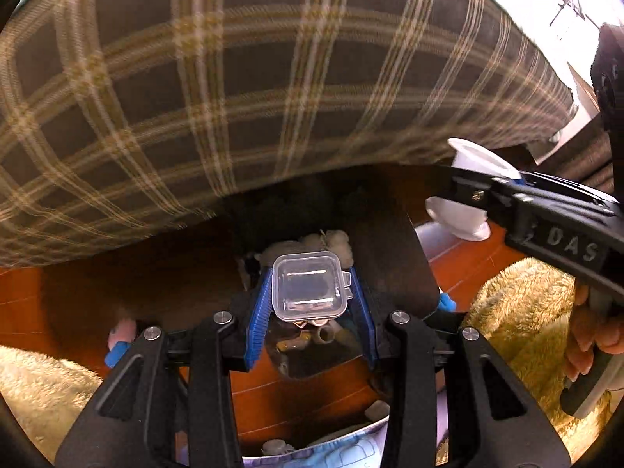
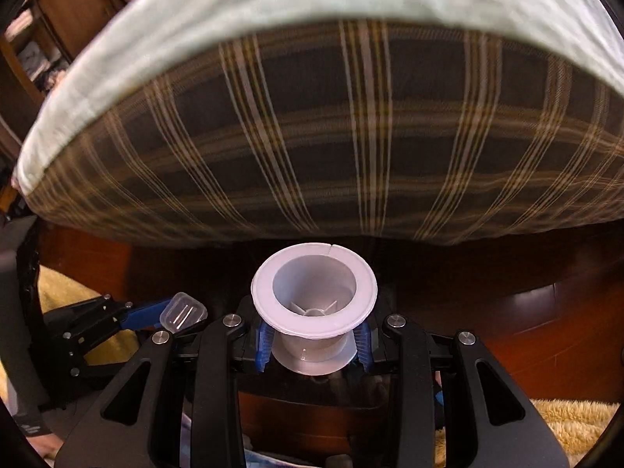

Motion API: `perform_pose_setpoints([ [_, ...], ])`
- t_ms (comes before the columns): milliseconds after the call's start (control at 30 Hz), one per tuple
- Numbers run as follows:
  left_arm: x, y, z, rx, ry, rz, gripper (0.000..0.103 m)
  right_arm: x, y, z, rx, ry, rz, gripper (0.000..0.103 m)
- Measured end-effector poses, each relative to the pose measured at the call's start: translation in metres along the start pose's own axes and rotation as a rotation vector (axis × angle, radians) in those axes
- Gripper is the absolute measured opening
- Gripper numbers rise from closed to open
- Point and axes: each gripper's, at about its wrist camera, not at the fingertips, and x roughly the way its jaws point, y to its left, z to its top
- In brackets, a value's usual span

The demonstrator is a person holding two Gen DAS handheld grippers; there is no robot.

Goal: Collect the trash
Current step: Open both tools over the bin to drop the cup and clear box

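A plaid-covered mattress (image 1: 273, 89) overhangs a red wood floor (image 1: 58, 304). Left tongs (image 1: 312, 300) grip a clear lidded box (image 1: 310, 286); right tongs (image 2: 314, 345) clamp a white plastic spool (image 2: 314, 292). Both should hang squarely over the dark trash bag (image 1: 319, 351) below before letting go.

both grippers, left (image 1: 312, 308) and right (image 2: 314, 341), angled downward (jaws clamped)

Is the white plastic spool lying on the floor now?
No, the white plastic spool is gripped between the blue fingers of the right hand-held gripper.
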Motion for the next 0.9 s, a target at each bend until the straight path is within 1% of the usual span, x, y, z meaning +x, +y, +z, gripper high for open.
perform_pose_setpoints([
  [167,0.019,-0.005,0.001,0.001,0.056,-0.020,0.037,0.010,-0.004,-0.002,0.020,0.031,0.002,0.035],
  [200,0.023,-0.006,0.001,0.000,0.071,-0.028,0.037,0.011,-0.009,-0.008,0.024,0.031,0.003,0.035],
  [367,0.031,-0.008,0.000,0.022,0.098,-0.023,0.037,0.020,-0.020,-0.006,0.037,0.039,-0.004,0.035],
  [433,0.033,-0.007,0.000,0.020,0.107,-0.021,0.040,0.023,-0.023,-0.004,0.041,0.041,-0.011,0.042],
  [467,0.032,-0.006,-0.001,0.017,0.108,-0.018,0.042,0.023,-0.025,-0.005,0.045,0.042,-0.012,0.049],
  [500,0.033,-0.005,-0.001,0.012,0.108,-0.015,0.043,0.026,-0.024,0.001,0.047,0.043,-0.011,0.052],
  [567,0.034,-0.001,0.000,0.003,0.109,-0.011,0.043,0.027,-0.028,0.004,0.052,0.036,-0.017,0.052],
  [633,0.033,0.002,0.000,-0.007,0.106,-0.003,0.047,0.025,-0.034,0.007,0.062,0.029,-0.019,0.053],
  [733,0.030,0.007,0.001,-0.021,0.098,0.001,0.053,0.023,-0.047,0.012,0.087,0.016,-0.026,0.058],
  [800,0.026,0.010,0.002,-0.034,0.084,0.006,0.061,0.017,-0.056,0.016,0.108,0.000,-0.024,0.065],
  [833,0.022,0.012,0.003,-0.043,0.072,0.012,0.064,0.014,-0.059,0.017,0.118,-0.011,-0.022,0.068],
  [900,0.013,0.016,0.005,-0.057,0.043,0.022,0.076,0.003,-0.063,0.018,0.142,-0.053,-0.018,0.084],
])
